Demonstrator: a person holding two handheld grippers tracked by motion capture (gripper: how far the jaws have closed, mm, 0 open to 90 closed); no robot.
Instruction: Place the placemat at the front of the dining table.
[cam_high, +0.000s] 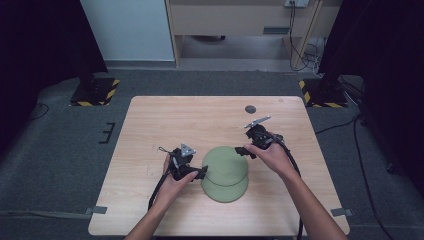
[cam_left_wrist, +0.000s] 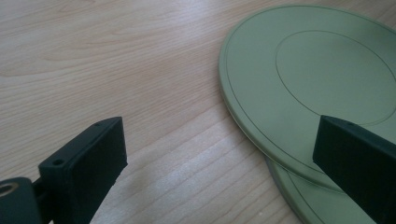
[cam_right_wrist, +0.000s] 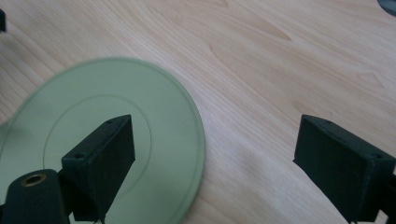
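1. While two round, flat, sage-green plates (cam_high: 226, 172) lie stacked (upper one shifted toward the far edge) near the near edge of the pale wooden table (cam_high: 150, 120), both grippers flank them.
2. Left gripper (cam_left_wrist: 219, 158) gapes wide at the stack's left rim.
3. Right gripper (cam_right_wrist: 215, 163) gapes wide at its right rim, holding nothing.

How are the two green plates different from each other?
The top plate lies on the bottom plate, which rests on the table. The top plate sits shifted toward the far side, so the bottom plate peeks out as a crescent on the near side. The top plate shows its whole face with a ring line; most of the bottom plate is covered. Both are round, flat and the same pale green, and look about the same size.
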